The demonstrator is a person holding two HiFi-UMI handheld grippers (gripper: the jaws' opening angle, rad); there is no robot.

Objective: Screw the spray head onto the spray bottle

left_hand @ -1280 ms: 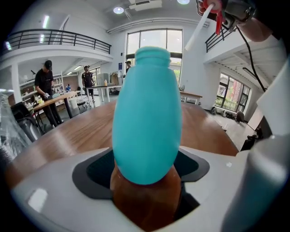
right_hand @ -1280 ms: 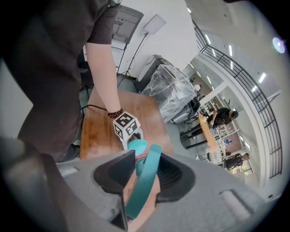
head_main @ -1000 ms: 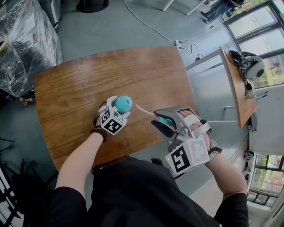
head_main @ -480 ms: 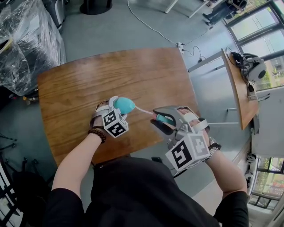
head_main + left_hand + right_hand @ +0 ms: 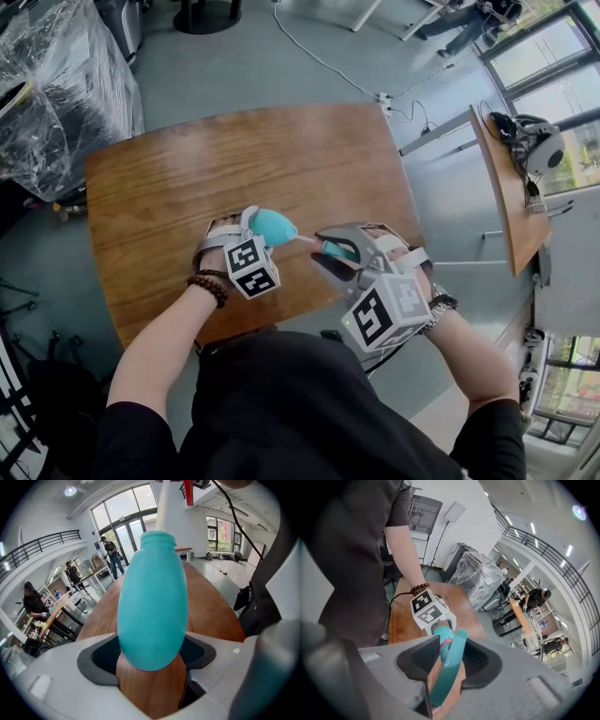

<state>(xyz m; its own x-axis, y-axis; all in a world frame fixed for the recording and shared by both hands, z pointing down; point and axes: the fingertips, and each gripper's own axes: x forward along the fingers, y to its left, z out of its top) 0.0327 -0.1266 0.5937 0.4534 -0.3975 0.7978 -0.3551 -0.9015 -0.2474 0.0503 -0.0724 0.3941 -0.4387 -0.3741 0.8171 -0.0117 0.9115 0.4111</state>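
Note:
In the head view my left gripper (image 5: 257, 232) is shut on a teal spray bottle (image 5: 271, 226), tilted with its neck toward the right. My right gripper (image 5: 330, 254) is shut on the teal spray head (image 5: 337, 250). The head's white dip tube (image 5: 305, 239) runs to the bottle's neck. In the left gripper view the bottle (image 5: 152, 602) fills the middle, and the dip tube (image 5: 164, 506) comes down to its open neck. In the right gripper view the spray head (image 5: 450, 667) sits between the jaws, with the bottle (image 5: 439, 632) and the left gripper's marker cube (image 5: 427, 609) just beyond.
Both grippers hang over the near edge of a brown wooden table (image 5: 187, 169). A plastic-wrapped bulk (image 5: 56, 84) stands at the far left. A second table (image 5: 502, 178) with a headset is at the right. Several people stand in the hall behind (image 5: 70, 571).
The left gripper has risen and rolled, tipping the bottle's neck to the right toward the spray head. The dip tube's end now meets the neck. The right gripper has hardly moved.

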